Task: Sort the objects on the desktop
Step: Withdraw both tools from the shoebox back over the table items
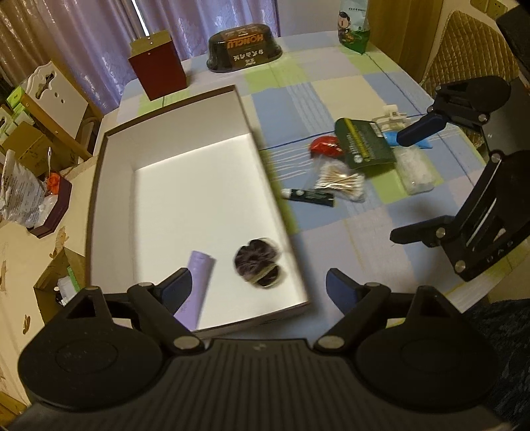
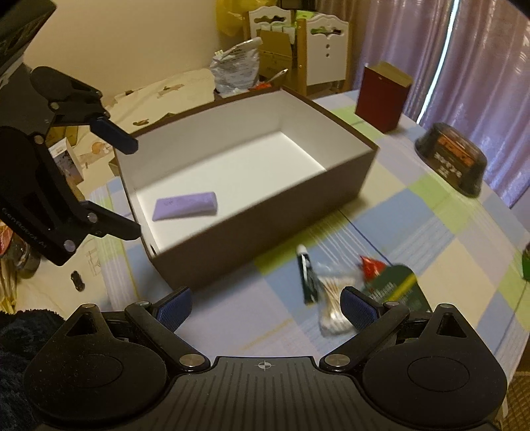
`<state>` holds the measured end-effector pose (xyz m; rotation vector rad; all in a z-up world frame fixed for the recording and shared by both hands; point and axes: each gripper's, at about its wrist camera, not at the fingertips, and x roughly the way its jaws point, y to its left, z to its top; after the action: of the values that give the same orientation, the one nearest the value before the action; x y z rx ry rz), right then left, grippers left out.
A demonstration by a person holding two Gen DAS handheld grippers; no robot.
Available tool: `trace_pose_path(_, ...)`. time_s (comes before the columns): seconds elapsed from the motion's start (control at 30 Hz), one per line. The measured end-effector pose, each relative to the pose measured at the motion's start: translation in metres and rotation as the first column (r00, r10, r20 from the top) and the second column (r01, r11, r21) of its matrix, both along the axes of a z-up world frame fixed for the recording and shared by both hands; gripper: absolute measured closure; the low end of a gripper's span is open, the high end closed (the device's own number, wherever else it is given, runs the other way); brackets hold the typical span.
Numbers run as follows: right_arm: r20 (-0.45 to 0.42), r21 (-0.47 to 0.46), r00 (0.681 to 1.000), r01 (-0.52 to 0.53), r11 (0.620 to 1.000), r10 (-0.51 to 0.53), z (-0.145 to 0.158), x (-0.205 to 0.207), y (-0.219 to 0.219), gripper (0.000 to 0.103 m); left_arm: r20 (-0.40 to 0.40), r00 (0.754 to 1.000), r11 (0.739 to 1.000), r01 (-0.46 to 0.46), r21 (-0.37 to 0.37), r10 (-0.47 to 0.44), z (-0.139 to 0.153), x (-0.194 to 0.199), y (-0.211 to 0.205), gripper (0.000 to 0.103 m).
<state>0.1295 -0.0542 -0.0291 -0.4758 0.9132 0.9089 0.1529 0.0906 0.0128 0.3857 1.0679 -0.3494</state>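
A brown box with a white inside [image 1: 185,139] [image 2: 347,179] stands on the checked tablecloth. In it lie a lilac tube [image 1: 195,291] [image 2: 185,206] and a dark hair scrunchie [image 1: 260,265]. My left gripper [image 1: 258,286] hovers open over the box's near end, holding nothing. Right of the box lies a loose pile: a dark green tube [image 1: 309,196] [image 2: 308,278], a bag of cotton swabs [image 1: 341,182] [image 2: 331,305], a red packet [image 1: 326,147] [image 2: 372,265], a green booklet [image 1: 364,142] [image 2: 394,288], a white clip [image 1: 391,117]. My right gripper [image 2: 266,308] is open above the swabs.
At the table's far side stand a dark red box [image 1: 157,71] [image 2: 382,96], a black oval container [image 1: 245,46] [image 2: 452,159] and a green snack bag [image 1: 352,25]. A clear plastic packet [image 1: 414,170] lies beyond the booklet. A chair [image 1: 470,49] stands at the right.
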Motion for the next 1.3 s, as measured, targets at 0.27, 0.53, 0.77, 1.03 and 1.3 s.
trace_pose_path(0.27,-0.007,0.010,1.000,-0.016,1.000,0.016,-0.001,0.000,-0.043,0.005,-0.006,0.997,0.997,-0.076,-0.006,0.076,-0.007,-0.023,-0.031,0.017)
trace_pose_path(0.53,-0.023,0.025,0.999,-0.047,0.999,0.048,-0.008,0.000,-0.074,0.005,-0.010,0.985,0.985,-0.175,-0.006,0.175,-0.012,-0.046,-0.048,0.016)
trace_pose_path(0.77,-0.039,0.033,0.998,-0.054,0.998,0.056,-0.017,0.006,-0.095,0.005,-0.007,0.967,0.967,-0.256,-0.011,0.256,-0.016,-0.062,-0.059,0.014)
trace_pose_path(1.03,-0.062,0.053,0.998,0.010,0.999,-0.007,-0.028,0.024,-0.127,0.005,0.012,0.955,0.955,-0.295,-0.021,0.295,-0.019,-0.063,-0.075,0.014)
trace_pose_path(1.3,-0.053,0.065,0.994,0.100,0.993,-0.097,-0.038,0.042,-0.163,0.005,0.077,0.947,0.949,-0.308,-0.072,0.313,-0.029,-0.056,-0.098,0.014)
